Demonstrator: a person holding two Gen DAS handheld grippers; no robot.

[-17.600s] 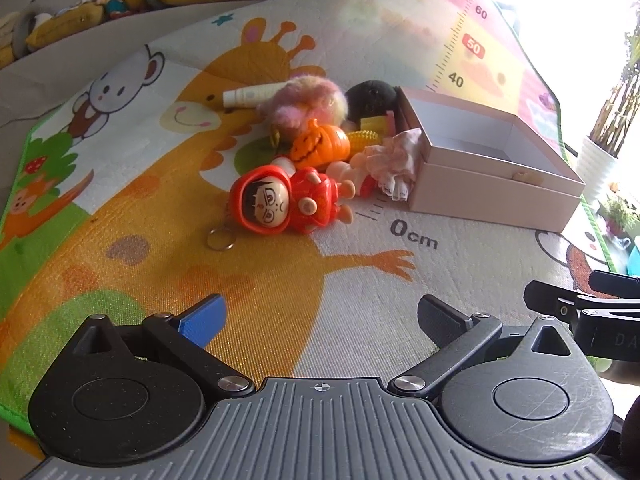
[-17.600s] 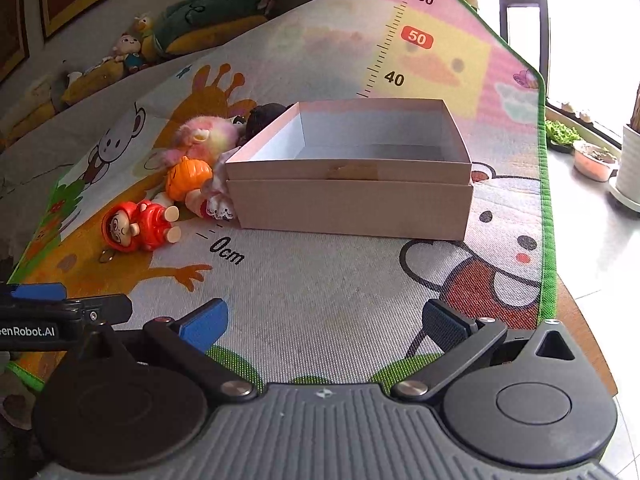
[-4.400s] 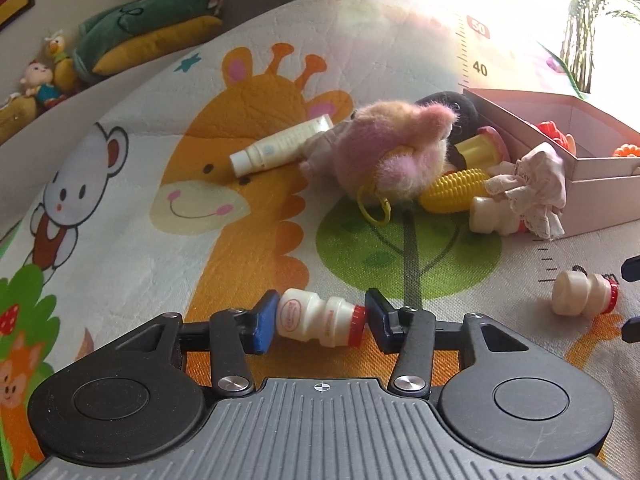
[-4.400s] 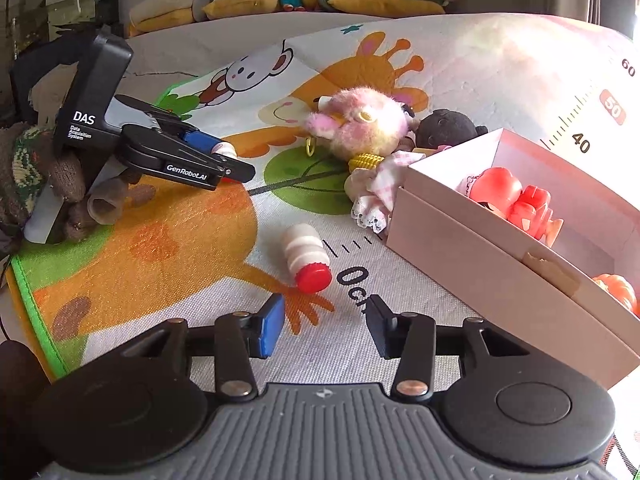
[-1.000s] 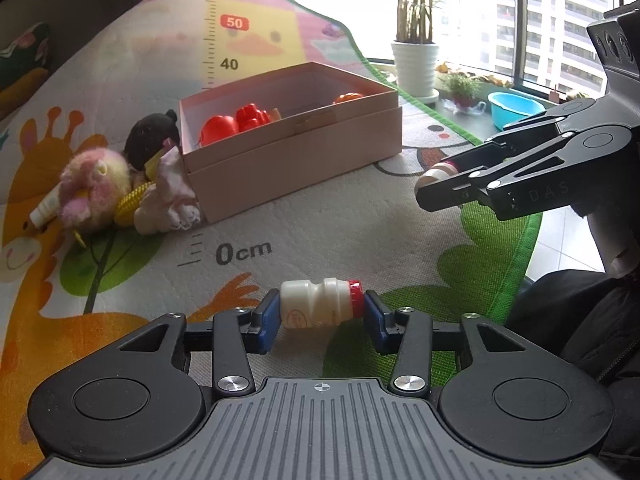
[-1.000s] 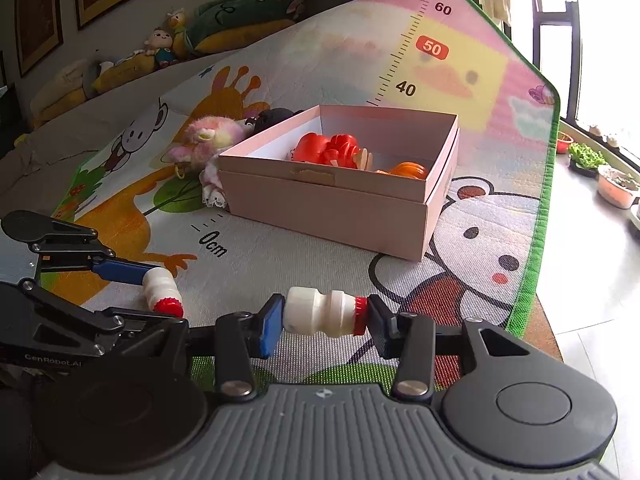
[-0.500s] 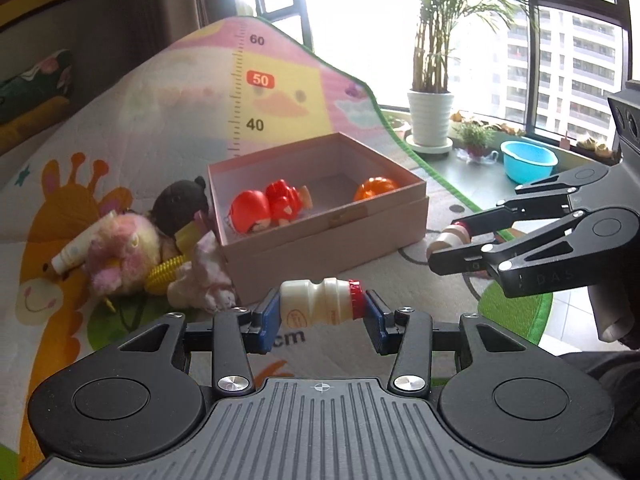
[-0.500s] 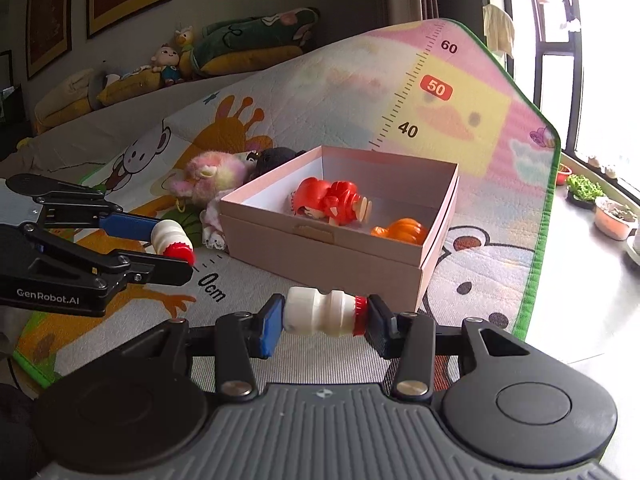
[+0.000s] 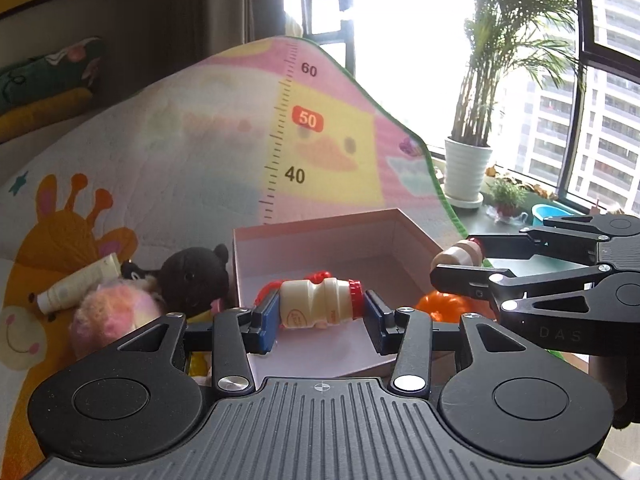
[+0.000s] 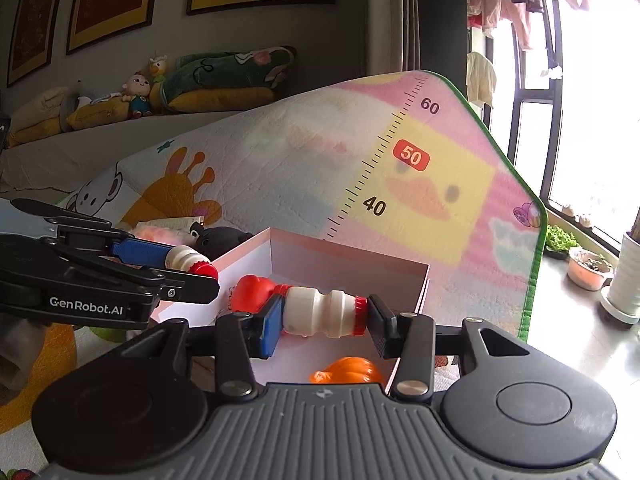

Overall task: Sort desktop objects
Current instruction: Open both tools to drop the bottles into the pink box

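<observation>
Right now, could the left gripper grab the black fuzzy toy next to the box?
Probably not: the left gripper is shut on a little bottle, so its jaws are full. The black toy sits unblocked beside the box.

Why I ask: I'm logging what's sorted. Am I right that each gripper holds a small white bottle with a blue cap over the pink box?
Not quite: the caps are red, not blue. The left wrist view shows the left gripper clamping a red-capped bottle over the pink box; the right gripper holds its twin.

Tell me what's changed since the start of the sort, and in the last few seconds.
The red doll and orange pumpkin toy went from the mat into the pink box. The right gripper picked up a small drink bottle; both grippers carried bottles over the box. Left gripper keeps its bottle. Plush toys stayed.
</observation>
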